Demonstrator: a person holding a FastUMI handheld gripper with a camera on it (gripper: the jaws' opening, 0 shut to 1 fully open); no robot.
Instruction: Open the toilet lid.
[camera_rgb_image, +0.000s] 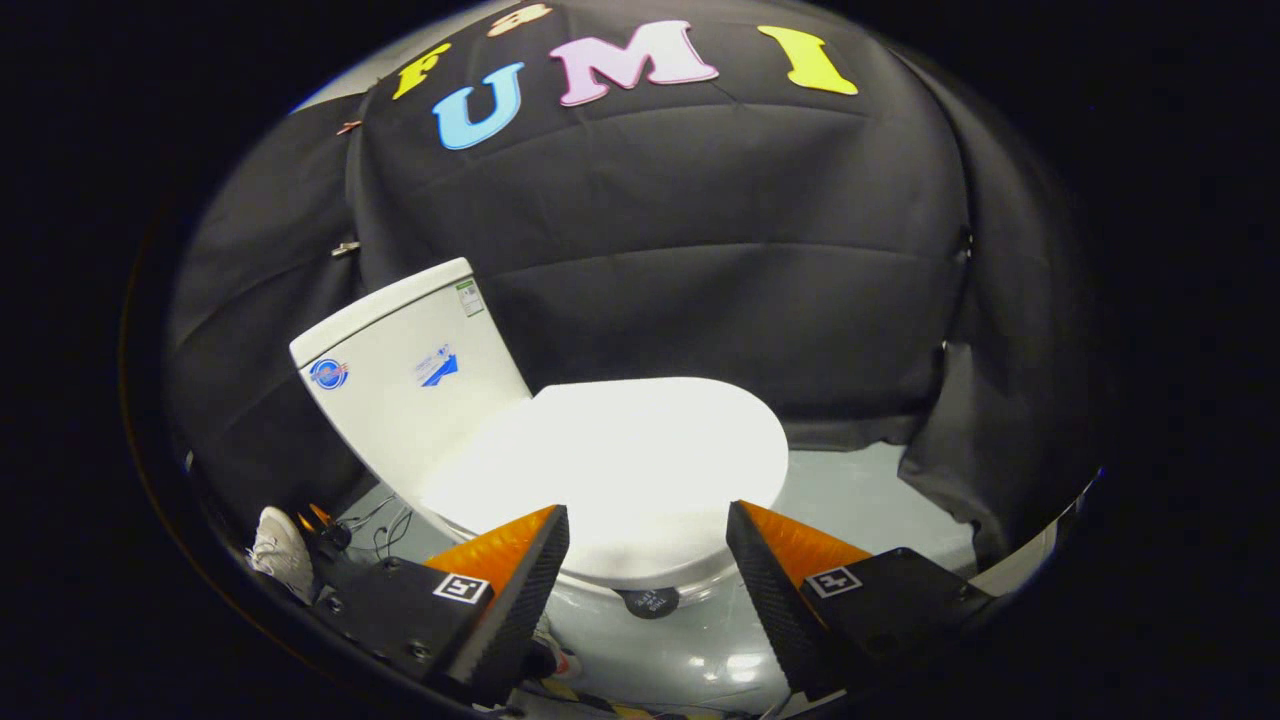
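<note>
**Approach to the closed lid: catch the front lip, then swing up toward the tank**

The white toilet (600, 600) stands against the black cloth wall, its tank (410, 370) behind and to the left as seen from the gripper. The toilet lid (620, 460) lies flat and closed over the bowl, brightly lit, its near rim just ahead of the fingers and partly between them.

The gripper (648, 545) hovers above that rim, spread wide and holding nothing; neither finger touches the lid.

To do this step well, I would judge the rounded edge farthest from the tank the best place to engage. Bring one finger under the lip, or pinch the lip lightly, then lift in an arc about the hinge near the tank. The glossy plastic looks slippery, so a shallow hold may slide off.

A shoe (280, 550) and loose cables (385, 530) lie on the floor beside the base.
</note>
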